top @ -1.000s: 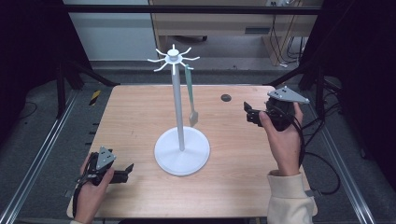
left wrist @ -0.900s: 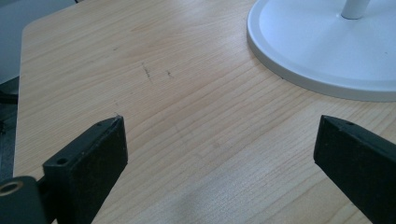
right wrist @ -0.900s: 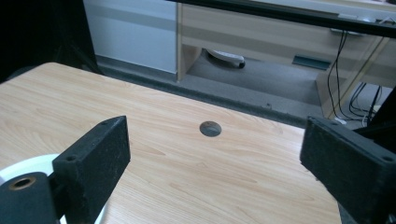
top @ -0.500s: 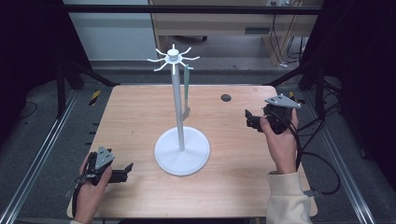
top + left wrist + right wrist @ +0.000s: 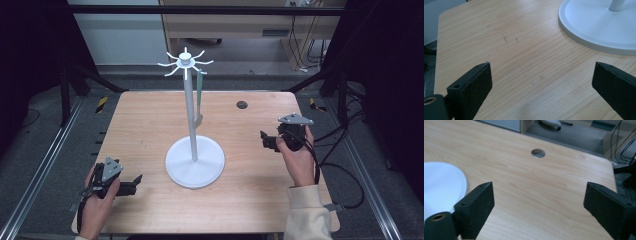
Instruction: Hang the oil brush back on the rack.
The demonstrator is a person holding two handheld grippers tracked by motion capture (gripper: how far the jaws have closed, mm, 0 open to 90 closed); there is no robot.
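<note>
In the high view a white stand (image 5: pixel 194 150) sits at the centre of the frame on a light wooden table (image 5: pixel 150 120); its round base rests on the wood and a thin pole rises to a ring of short curved hooks near the top centre. A narrow grey-green utensil (image 5: pixel 199 97) hangs from 1 hook, just right of the pole, its lower end clear of the table. A small dark round hole (image 5: pixel 242 104) lies in the tabletop, upper right of centre.

The left gripper (image 5: pixel 131 183) is at the lower left of the frame, held low over the table, jaws pointing toward the base. In the left gripper view its 2 jaws stand wide apart with bare wood between them and the base at the upper right.

The right gripper (image 5: pixel 265 139) is at the right of centre, well apart from the stand. In the right gripper view its jaws are spread wide and hold nothing; the hole (image 5: pixel 538 153) lies above centre
</note>
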